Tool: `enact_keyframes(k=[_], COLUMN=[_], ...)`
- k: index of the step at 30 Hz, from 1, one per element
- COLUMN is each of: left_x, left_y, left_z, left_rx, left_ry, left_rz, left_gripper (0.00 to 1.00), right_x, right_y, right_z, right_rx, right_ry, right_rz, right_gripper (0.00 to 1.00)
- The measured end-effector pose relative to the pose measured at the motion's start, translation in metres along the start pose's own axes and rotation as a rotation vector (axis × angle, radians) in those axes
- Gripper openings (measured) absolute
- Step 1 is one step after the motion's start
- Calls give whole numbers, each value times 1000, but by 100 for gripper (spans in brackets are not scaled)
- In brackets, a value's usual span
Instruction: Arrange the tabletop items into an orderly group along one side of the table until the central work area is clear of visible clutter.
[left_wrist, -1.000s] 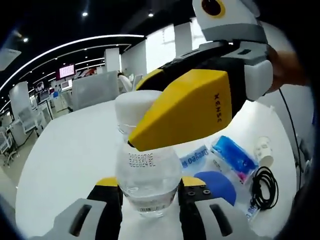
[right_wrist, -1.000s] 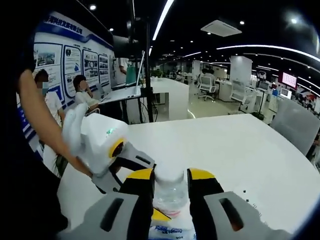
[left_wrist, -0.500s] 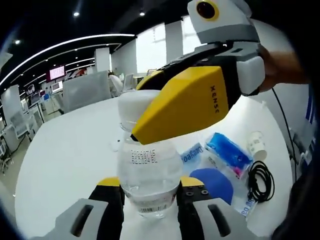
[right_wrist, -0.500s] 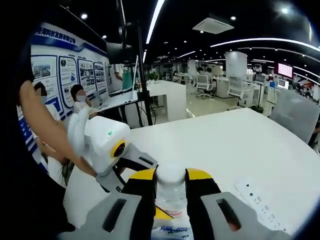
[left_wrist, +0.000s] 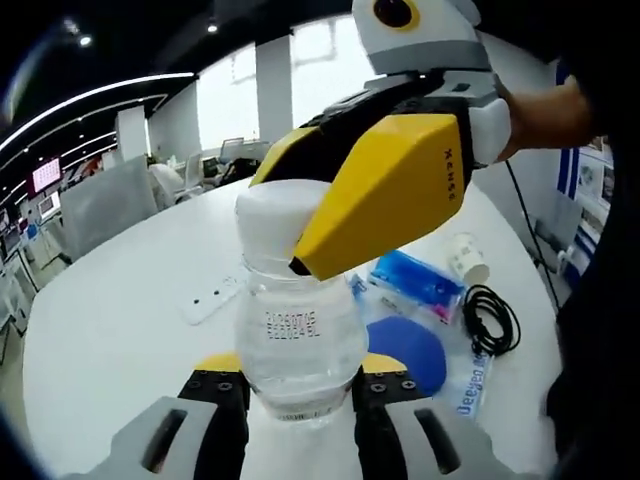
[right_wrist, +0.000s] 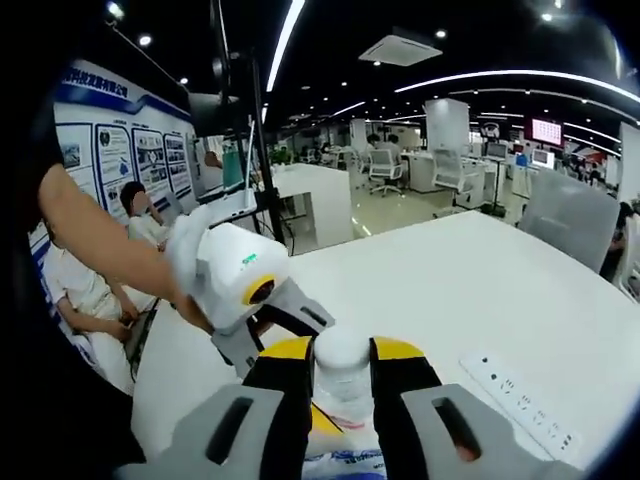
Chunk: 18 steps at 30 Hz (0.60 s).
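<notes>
A clear plastic water bottle with a white cap stands upright in the middle of the left gripper view. My left gripper is shut on the bottle's lower body. My right gripper reaches in from the upper right, and its yellow jaws clamp the cap. In the right gripper view the right gripper is shut on that white cap, and the left gripper, held by a hand, sits just left of and below it.
On the white table right of the bottle lie a blue tissue pack, a paper cup, a coiled black cable, a blue round item and a wipes packet. A white power strip lies apart.
Both views have swung round while each gripper keeps its hold on the bottle. The power strip has come into both views.
</notes>
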<state>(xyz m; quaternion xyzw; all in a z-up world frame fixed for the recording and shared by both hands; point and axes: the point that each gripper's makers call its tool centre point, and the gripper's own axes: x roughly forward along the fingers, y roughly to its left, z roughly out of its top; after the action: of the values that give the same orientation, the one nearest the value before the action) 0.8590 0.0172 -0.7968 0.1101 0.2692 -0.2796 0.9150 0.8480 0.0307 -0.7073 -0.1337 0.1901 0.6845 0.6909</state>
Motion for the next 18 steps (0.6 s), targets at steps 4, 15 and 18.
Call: enact_keyframes(k=[4, 15, 18], left_x=[-3, -9, -8], left_y=[-6, -8, -13], left_z=[-1, -8, -6], left_rx=[-5, -7, -19], left_ry=[11, -2, -14], left_rz=[-61, -167, -178], left_gripper=[37, 38, 39], right_x=[4, 9, 8], right_y=[3, 10, 12], right_z=[0, 1, -1], right_rx=[6, -81, -94], right_ry=[-1, -25, -6], right_rz=[-7, 83, 111], right_gripper=[16, 17, 18])
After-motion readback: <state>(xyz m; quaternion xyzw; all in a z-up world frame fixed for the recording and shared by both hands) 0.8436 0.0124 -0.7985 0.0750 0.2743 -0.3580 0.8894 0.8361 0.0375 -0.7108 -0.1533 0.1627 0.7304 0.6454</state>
